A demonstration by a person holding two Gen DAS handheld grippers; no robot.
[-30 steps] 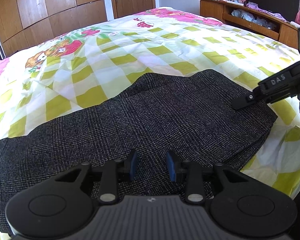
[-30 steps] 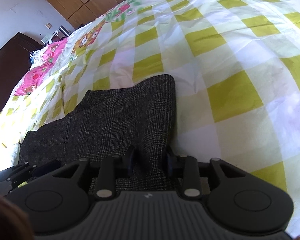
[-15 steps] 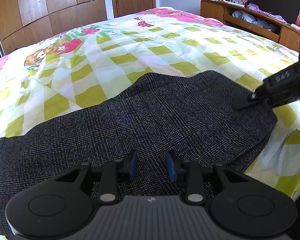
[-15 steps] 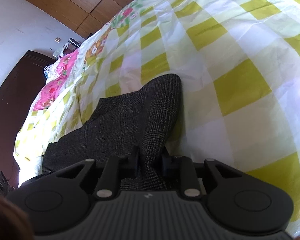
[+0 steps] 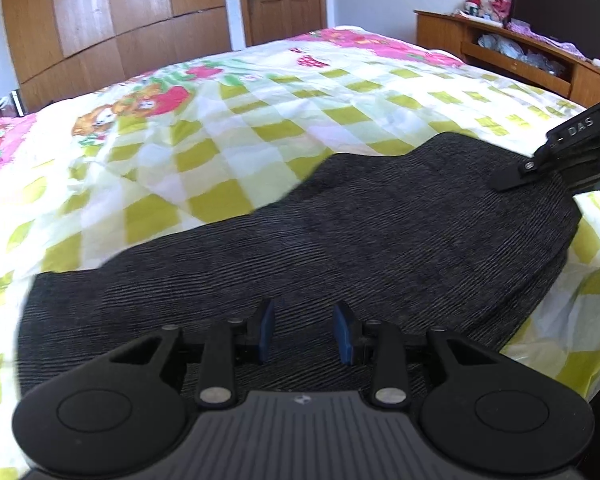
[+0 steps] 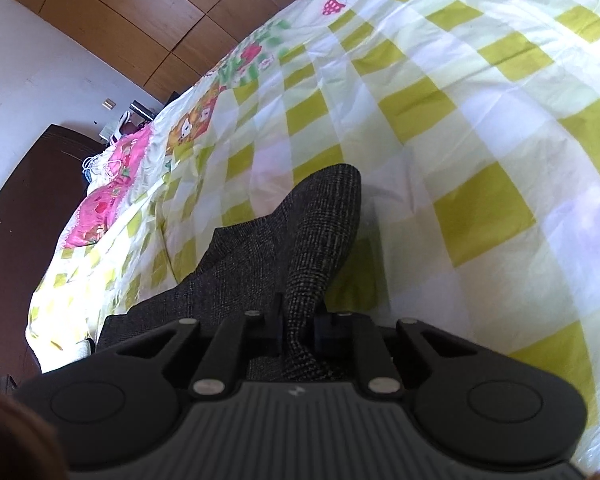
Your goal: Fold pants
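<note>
Pants (image 5: 380, 232) coarse woven cloth; bedsheet (image 5: 260, 120) smooth cotton-like; wardrobe (image 5: 100, 20) glossy wood.

Checked bedsheet (image 5: 228, 136), wood wardrobe (image 5: 100, 28), door (image 5: 284, 0), shelf unit (image 5: 512, 56).

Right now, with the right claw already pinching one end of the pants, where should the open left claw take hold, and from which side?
Judging by pose, the near long edge of the pants, directly ahead of the left claw. The cloth lies flat on the bedspread, so come in low from the near side. The right claw lifts its own end.
</note>
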